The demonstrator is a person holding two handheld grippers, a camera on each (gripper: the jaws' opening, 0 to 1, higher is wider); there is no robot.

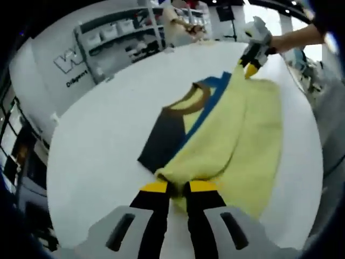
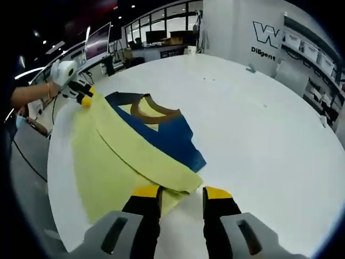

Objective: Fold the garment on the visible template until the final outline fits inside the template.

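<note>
Both tongs, left (image 1: 178, 187) and right (image 2: 181, 192), pinch the garment's (image 1: 237, 129) edge. It lies half folded on the white surface (image 2: 259, 124): yellow over blue, with a brown collar.

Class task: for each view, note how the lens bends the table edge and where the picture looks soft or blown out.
Left gripper view: table edge bows round, background shelves soft, window at top right blown out. Right gripper view: table curves likewise, garment fairly sharp, far room dim with bright ceiling spots.
</note>
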